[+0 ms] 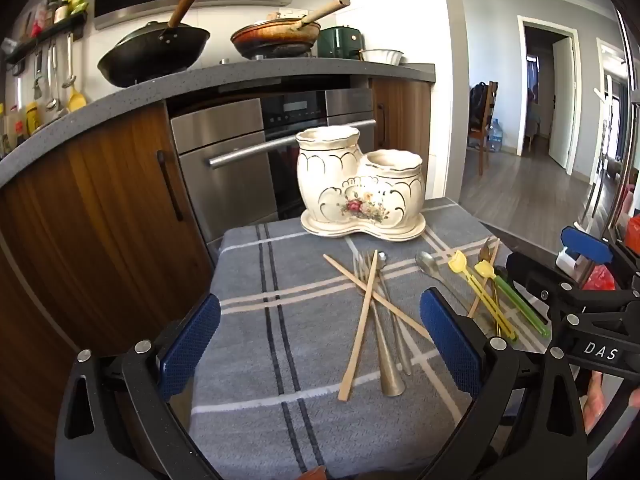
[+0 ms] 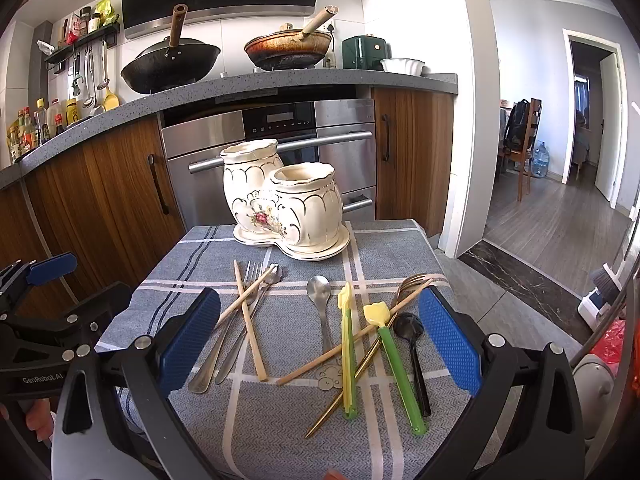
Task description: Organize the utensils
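A cream double-pot ceramic holder (image 1: pixel 360 188) (image 2: pixel 286 204) stands empty at the far side of the grey plaid cloth (image 1: pixel 280 320) (image 2: pixel 280 420). Before it lie two heaps of utensils. The left heap has wooden chopsticks (image 1: pixel 360 320) (image 2: pixel 250 324) crossed over a fork (image 2: pixel 252 276) and metal handles. The right heap has a steel spoon (image 2: pixel 320 292), yellow-green plastic sticks (image 2: pixel 347 352) (image 1: pixel 486 292), a black spoon (image 2: pixel 410 332) and a gold fork (image 2: pixel 412 282). My left gripper (image 1: pixel 320 340) is open above the left heap. My right gripper (image 2: pixel 320 340) is open above the right heap.
The cloth covers a small table in front of a steel oven (image 2: pixel 280 136) and wooden cabinets (image 1: pixel 100 208). Two woks (image 2: pixel 172 60) sit on the counter above. Each gripper shows at the edge of the other's view. A hallway (image 2: pixel 560 220) opens at the right.
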The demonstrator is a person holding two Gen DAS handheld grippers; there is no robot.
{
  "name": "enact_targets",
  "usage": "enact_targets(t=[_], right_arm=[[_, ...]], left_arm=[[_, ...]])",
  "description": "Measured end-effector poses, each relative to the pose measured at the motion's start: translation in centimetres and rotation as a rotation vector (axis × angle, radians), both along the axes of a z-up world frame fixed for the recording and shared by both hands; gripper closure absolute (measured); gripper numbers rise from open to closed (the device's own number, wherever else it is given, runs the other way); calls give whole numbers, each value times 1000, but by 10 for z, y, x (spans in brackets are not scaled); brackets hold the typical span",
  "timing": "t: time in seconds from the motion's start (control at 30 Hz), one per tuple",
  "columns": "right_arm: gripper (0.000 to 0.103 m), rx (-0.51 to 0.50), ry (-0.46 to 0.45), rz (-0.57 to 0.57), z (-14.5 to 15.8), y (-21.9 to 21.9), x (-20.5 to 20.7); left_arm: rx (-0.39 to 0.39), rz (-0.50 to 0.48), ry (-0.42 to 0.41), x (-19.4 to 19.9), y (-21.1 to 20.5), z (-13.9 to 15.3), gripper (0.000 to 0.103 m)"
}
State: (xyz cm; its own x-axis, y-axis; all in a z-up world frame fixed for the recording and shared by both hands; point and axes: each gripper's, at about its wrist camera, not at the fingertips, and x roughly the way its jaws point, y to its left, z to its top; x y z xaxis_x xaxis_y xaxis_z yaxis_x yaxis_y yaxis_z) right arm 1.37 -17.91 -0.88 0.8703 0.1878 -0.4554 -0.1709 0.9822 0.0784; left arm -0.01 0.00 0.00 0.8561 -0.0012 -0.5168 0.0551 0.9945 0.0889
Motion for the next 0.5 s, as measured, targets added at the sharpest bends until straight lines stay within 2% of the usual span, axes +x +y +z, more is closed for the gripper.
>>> enact_targets(t=[0.5], right_arm=[[5,3,-2,0,1,-1,-1]], left_arm=[[-1,1,1,0,0,0,4]])
